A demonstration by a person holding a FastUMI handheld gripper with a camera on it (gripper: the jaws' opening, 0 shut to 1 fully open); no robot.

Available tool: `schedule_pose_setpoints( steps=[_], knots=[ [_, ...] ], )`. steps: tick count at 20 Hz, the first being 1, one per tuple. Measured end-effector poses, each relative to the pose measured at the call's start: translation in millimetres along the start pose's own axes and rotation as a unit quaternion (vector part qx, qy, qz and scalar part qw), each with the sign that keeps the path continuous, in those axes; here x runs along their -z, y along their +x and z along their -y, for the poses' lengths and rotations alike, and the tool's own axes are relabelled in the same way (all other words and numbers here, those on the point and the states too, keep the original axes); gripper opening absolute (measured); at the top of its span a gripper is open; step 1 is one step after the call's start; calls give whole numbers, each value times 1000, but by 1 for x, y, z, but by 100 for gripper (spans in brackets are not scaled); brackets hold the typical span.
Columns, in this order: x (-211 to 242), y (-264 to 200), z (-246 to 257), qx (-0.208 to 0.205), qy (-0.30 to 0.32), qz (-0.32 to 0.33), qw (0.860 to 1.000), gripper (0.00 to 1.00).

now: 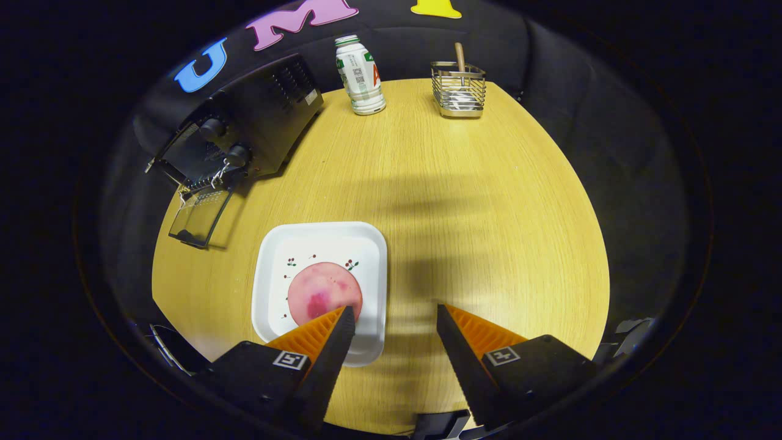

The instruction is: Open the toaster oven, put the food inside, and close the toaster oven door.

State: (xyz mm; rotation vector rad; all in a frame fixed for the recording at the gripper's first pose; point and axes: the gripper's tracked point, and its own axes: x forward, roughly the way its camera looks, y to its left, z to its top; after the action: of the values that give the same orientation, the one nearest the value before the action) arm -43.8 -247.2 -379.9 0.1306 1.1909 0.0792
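Hovering above the table (pixel 464 201), the claw (pixel 396 315) hangs with its fingers spread wide and nothing between them — bare wood shows in the gap. Just ahead of the left finger sits a white square plate (pixel 269 287), and on it a round pink slice of food (pixel 321 290); that finger's tip overlaps the near edge of the slice in this view, though whether it touches cannot be told. Farther ahead and off to the left stands the black toaster oven (pixel 256 119), its glass door (pixel 198 217) already dropped open toward the plate. Well beyond the fingers, at the far side of the table, are a white bottle (pixel 360 76) and a wire basket (pixel 459 90) with a wooden handle sticking out. With the door down, the opening step looks done and picking up the food is the step in hand. The next move probably calls for shifting the claw left until the slice lies between both fingers, then lowering and closing — gently, since the slice looks thin and flat against the plate.
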Motion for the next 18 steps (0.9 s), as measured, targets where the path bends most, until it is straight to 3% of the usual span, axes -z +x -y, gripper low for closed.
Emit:
schedule_pose_setpoints(
  steps=[1, 2, 5, 8, 11, 12, 13, 14, 15, 16, 18],
  knots=[
    [3, 4, 0, -1, 3, -12, 1000, 85],
    [7, 4, -3, -2, 5, -27, 1000, 75],
    [0, 11, -5, 7, -5, -27, 1000, 66],
    [4, 12, -8, 25, -59, -65, 996, 49],
    [7, 16, -15, 9, -70, -104, 992, 31],
    [7, 17, -14, 7, -75, -111, 991, 31],
    [6, 19, -15, -1, -56, -115, 992, 31],
    [5, 19, -13, -2, -33, -118, 992, 21],
    [1, 17, -12, -9, -10, -119, 993, 18],
    [1, 23, -13, -21, -1, -120, 993, 10],
    [6, 18, -14, -44, -9, -127, 991, 6]
  ],
)
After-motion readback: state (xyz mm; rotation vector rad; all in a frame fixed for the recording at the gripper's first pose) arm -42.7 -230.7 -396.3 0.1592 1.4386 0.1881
